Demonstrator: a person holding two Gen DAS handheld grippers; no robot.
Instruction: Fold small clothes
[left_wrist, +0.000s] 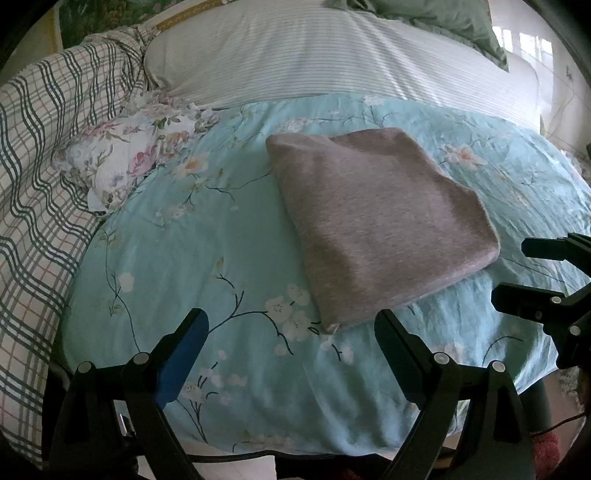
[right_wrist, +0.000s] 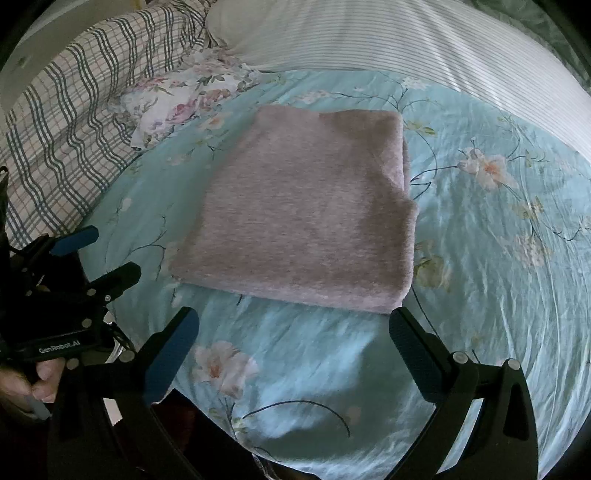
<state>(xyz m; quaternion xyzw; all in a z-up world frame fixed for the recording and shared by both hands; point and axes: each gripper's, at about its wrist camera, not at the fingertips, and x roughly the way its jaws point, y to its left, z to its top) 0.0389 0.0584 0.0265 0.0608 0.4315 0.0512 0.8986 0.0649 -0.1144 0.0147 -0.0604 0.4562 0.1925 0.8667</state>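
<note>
Two grippers hang over the bed's near edge, and both have their jaws spread wide with nothing between them. The left gripper (left_wrist: 291, 325) looks up the blue floral quilt (left_wrist: 177, 258), and the grey garment (left_wrist: 376, 225) lies ahead of it and off to its right, its nearest corner reaching down almost between the fingertips. From the right gripper (right_wrist: 295, 325) the same grey garment (right_wrist: 306, 218) sits straight ahead, its near folded edge running across just beyond the fingertips, so the right hand looks the better placed of the two, squarer to that edge. The piece is already a thick, soft rectangle, several layers deep by the look of the stepped right side, with its longer side running away from the grippers toward the pillows. The cloth is a heathered knit, matte and a touch fuzzy, with rounded folds, not sharp creases. It lies on the quilt, a thin, crinkled cotton printed with pale blossoms on dark twigs. Beyond it is a striped white pillow (left_wrist: 332, 59). To the left there is a plaid blanket (left_wrist: 40, 177) and a small crumpled flowered cloth (left_wrist: 122, 162), well apart from the grey bundle. To my eye the folding is close to done; any further fold would start from that near edge.
</note>
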